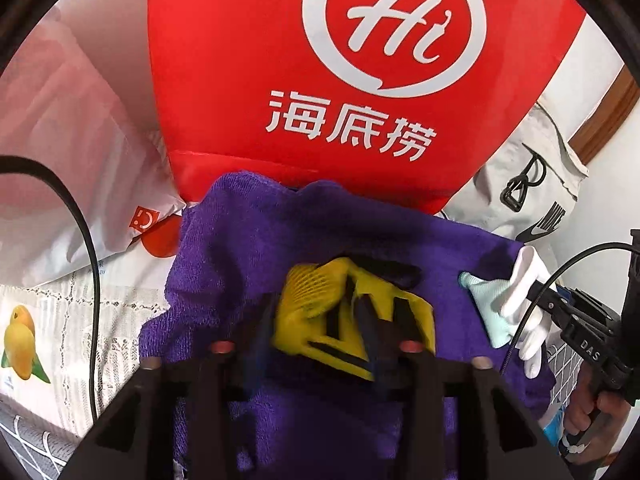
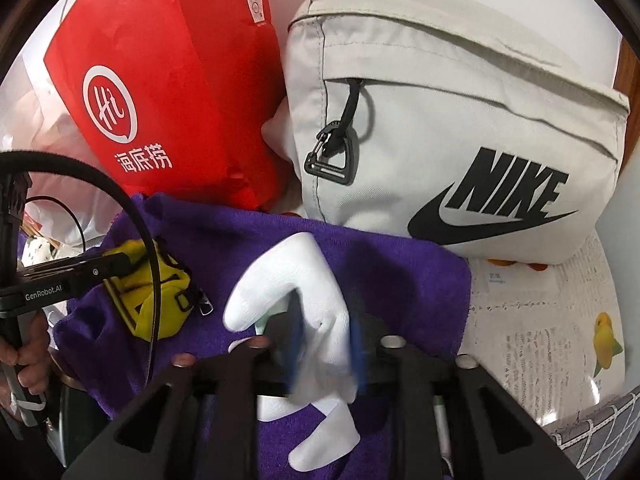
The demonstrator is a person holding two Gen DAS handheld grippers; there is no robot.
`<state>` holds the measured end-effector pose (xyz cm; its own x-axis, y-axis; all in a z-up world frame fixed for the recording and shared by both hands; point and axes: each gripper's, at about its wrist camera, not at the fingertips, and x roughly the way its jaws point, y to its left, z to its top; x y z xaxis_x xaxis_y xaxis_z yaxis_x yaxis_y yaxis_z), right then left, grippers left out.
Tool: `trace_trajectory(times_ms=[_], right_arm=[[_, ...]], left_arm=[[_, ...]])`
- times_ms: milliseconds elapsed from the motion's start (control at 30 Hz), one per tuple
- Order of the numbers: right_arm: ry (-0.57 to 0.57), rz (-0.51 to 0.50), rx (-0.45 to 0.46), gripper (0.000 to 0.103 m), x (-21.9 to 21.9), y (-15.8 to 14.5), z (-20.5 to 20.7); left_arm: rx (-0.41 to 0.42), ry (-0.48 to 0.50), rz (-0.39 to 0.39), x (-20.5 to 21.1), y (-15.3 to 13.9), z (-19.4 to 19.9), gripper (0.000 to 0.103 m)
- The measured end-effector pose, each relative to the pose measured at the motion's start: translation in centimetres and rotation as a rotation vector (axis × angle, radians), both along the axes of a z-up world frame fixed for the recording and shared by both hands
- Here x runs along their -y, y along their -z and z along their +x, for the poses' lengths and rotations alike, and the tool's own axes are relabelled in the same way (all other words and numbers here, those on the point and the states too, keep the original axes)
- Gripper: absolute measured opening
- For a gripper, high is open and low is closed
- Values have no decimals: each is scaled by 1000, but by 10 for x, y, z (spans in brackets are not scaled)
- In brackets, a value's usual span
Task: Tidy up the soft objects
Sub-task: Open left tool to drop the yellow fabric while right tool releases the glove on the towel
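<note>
1 purple towel [image 1: 256,240], 2 bags behind. Your left gripper [image 1: 320,320] pinches yellow pouch [image 1: 316,288]; right gripper [image 2: 324,344] pinches white sock [image 2: 296,280].

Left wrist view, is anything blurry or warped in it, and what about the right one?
Left wrist view: the yellow pouch between the left gripper fingers is motion-smeared, while the red bag logo stays sharp but bulges from fisheye. Right wrist view: the white sock smears near the right gripper; the grey Nike bag is crisp.

L gripper [image 1: 320,320] & R gripper [image 2: 324,344] both clamped, fingers closed
</note>
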<state>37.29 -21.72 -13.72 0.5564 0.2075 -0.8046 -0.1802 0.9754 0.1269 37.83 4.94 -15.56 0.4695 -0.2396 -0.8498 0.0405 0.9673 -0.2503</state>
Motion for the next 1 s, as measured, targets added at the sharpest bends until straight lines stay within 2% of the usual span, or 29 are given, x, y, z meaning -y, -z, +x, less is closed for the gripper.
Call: trace_trajectory(times_ms=[67,200,567,767,867,933,1000], right_arm=[[0,11,-1,54,0,-3,-2],[-14,16,35,59,0,-14,-8],[-13,26,112,60,4,-52,-32],[-22,43,151,60,6,-80,-67],[-41,13,151,61,7,-84,-91],[-42,11,153,62,7,-81,-109],[-46,36,152,62,9,-81,-124]], left_arm=[[-14,-3,11,-1,-1,-1,65],[17,-20,9,-5,-14,-3,67],[67,-33,14,-17,-51,-18,67],[150,-10,48,-9,-88,-45,67],[190,-1,80,-6,-107,-64,70],[187,11,82,-3,-113,-79,71],[169,35,82,-1,-115,-96,77]])
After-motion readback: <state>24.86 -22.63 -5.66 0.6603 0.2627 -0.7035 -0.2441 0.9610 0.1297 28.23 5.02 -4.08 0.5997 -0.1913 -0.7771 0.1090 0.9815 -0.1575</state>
